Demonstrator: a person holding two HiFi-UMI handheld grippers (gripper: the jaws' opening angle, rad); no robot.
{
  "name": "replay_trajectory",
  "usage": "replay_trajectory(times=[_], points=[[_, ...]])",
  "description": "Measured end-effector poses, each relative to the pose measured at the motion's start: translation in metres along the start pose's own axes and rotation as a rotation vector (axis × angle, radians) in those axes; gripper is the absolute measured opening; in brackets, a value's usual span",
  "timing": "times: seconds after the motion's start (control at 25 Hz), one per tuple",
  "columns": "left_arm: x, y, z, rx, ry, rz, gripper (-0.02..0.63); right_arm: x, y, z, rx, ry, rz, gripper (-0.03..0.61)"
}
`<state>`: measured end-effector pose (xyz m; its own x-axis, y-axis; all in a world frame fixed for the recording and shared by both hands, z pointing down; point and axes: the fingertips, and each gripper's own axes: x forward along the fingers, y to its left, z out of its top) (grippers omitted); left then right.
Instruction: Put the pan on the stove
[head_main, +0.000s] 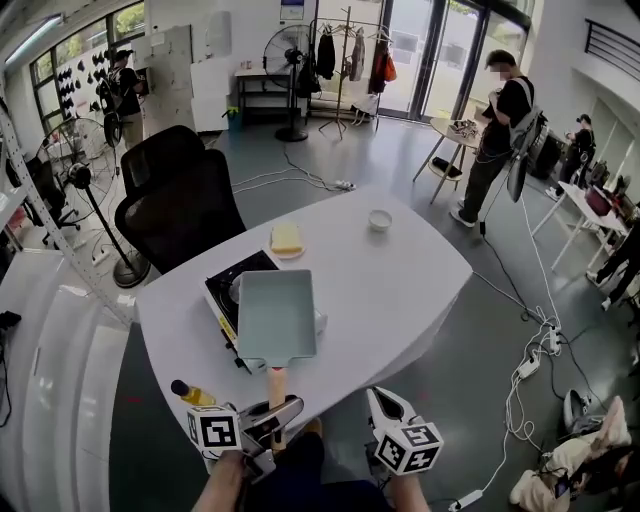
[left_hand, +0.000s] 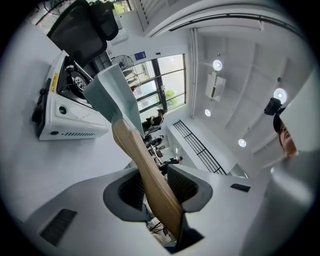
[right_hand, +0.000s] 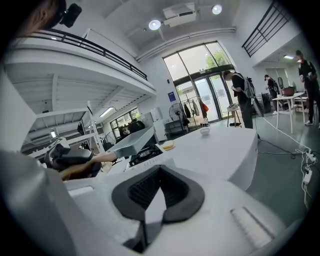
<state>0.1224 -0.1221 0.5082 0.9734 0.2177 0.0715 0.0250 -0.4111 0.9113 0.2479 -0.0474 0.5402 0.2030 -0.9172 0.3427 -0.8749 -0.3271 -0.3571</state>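
Observation:
A pale teal rectangular pan (head_main: 277, 315) hangs over the right part of the black-and-white portable stove (head_main: 232, 285) on the white table (head_main: 400, 290). Its wooden handle (head_main: 276, 383) points toward me. My left gripper (head_main: 268, 415) is shut on that handle, and in the left gripper view the handle (left_hand: 150, 175) runs between the dark pads up to the pan (left_hand: 112, 95). From the right gripper view the pan (right_hand: 131, 142) seems to float just above the stove (right_hand: 147, 154). My right gripper (head_main: 385, 405) sits at the table's near edge, shut and empty (right_hand: 157, 172).
A yellow block on a small plate (head_main: 286, 238) and a little white bowl (head_main: 380, 220) sit farther back on the table. A yellow bottle with a black cap (head_main: 190, 392) stands by my left gripper. A black office chair (head_main: 180, 205) is at the table's left; people stand beyond.

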Motion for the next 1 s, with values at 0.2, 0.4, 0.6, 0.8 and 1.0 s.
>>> replay_trajectory(times=[0.2, 0.4, 0.6, 0.8, 1.0], points=[[0.02, 0.005, 0.033, -0.017, -0.01, 0.025, 0.13, 0.024, -0.016, 0.03, -0.011, -0.001, 0.002, 0.002], [0.039, 0.012, 0.066, 0.013, -0.026, 0.004, 0.13, 0.059, -0.025, 0.048, -0.026, 0.003, 0.015, 0.002], [0.05, 0.027, 0.089, 0.027, -0.046, 0.017, 0.132, 0.09, -0.032, 0.053, -0.039, 0.033, 0.047, 0.002], [0.06, 0.041, 0.107, 0.017, -0.079, 0.021, 0.132, 0.127, -0.041, 0.056, -0.055, 0.069, 0.083, 0.001], [0.061, 0.048, 0.117, 0.008, -0.129, 0.044, 0.132, 0.157, -0.039, 0.057, -0.078, 0.11, 0.144, 0.001]])
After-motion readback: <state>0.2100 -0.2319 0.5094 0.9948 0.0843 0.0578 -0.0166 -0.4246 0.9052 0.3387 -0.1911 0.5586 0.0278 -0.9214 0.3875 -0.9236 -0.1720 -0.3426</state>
